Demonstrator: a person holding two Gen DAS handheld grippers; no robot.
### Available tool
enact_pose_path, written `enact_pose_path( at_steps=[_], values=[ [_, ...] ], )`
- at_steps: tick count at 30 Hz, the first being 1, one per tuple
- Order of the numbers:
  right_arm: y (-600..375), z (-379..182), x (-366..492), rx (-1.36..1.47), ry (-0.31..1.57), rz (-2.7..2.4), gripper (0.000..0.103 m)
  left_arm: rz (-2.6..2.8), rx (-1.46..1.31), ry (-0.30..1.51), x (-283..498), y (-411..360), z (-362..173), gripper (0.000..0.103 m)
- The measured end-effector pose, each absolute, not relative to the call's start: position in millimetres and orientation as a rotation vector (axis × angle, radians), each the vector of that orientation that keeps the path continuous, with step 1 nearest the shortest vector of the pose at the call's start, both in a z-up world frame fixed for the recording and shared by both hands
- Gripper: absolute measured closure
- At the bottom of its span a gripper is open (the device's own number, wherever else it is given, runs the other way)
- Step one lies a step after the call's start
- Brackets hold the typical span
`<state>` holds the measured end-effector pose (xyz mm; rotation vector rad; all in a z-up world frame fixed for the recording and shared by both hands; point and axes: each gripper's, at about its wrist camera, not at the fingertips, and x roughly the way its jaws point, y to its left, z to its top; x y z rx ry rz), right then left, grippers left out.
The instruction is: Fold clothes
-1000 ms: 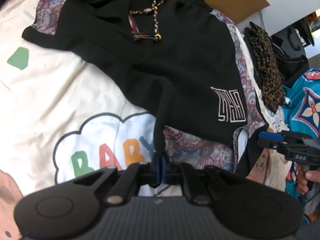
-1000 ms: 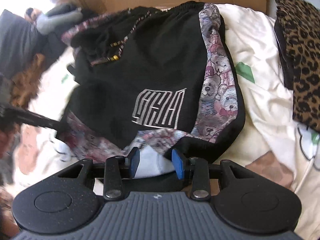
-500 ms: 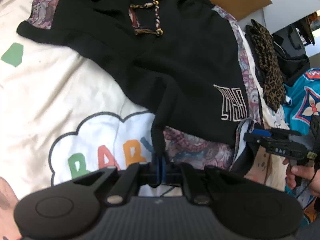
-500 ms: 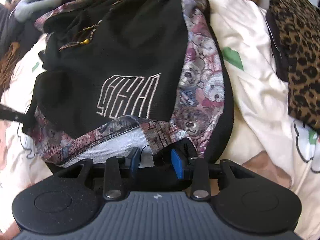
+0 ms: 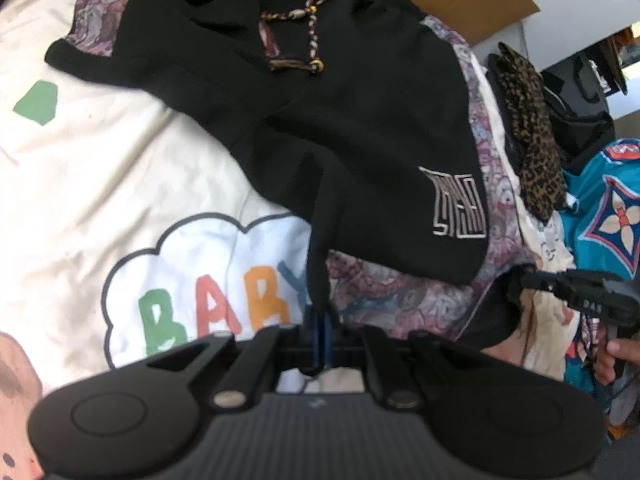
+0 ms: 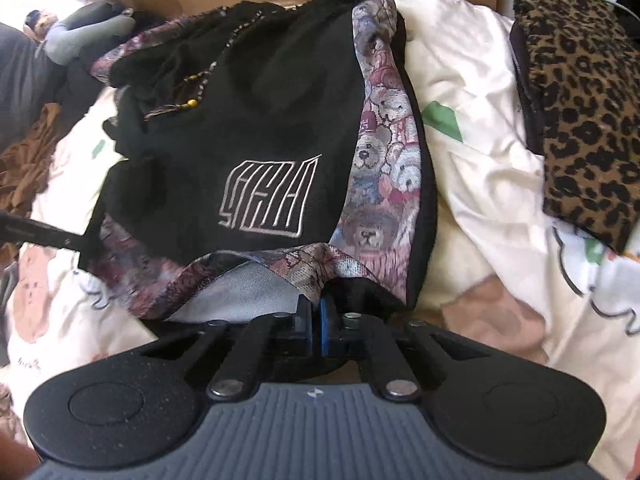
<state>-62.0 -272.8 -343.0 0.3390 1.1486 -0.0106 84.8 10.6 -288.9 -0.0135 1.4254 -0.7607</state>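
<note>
Now, with the left gripper [image 5: 319, 334] clamped on the shorts' [image 5: 360, 128] hem and the right gripper [image 6: 315, 322] just closed, seemingly on the other corner, lift both evenly.

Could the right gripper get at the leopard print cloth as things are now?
Probably not right away. The right gripper is shut on the hem of the black shorts, so it is busy. The leopard print cloth lies uncovered off to its right, with only bare blanket between.

bright daylight; fisheye-warped edges; slight motion blur
</note>
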Motion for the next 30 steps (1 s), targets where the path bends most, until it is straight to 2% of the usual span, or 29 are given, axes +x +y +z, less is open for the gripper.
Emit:
enact_pose_path(
  at_steps=[11,18,21,23,24,25,27,30],
  values=[
    [-289.0,-324.0,-126.8,0.365,1.178,-0.088,0.102,-0.779,0.013,1.43,61.8,13.7,-274.0,0.1],
    [-300.0,-342.0,-151.1,0.382,1.237,-0.165,0.103,-0.753,0.042,1.447,56.4,11.1,-284.0,0.1],
    [-304.8,-349.0,-157.0,0.414,1.242,-0.187,0.103,-0.739,0.042,1.475,57.5,11.4,-291.9,0.099],
    [-308.0,-350.0,-157.3,0.454,1.219,-0.184,0.1,-0.729,0.039,1.481,58.4,12.7,-294.8,0.094],
    [-308.8,-350.4,-155.7,0.467,1.213,-0.184,0.091,-0.724,0.041,1.483,59.2,13.5,-296.1,0.088],
    [-309.8,-350.1,-153.9,0.482,1.199,-0.183,0.074,-0.72,0.041,1.482,59.3,14.0,-296.7,0.083],
    [-311.6,-349.0,-148.6,0.501,1.166,-0.18,0.056,-0.716,0.047,1.477,60.2,15.2,-298.3,0.076],
    [-310.8,-353.3,-135.1,0.501,1.171,-0.16,0.056,-0.711,0.058,1.468,61.3,14.6,-301.1,0.06]
  ],
)
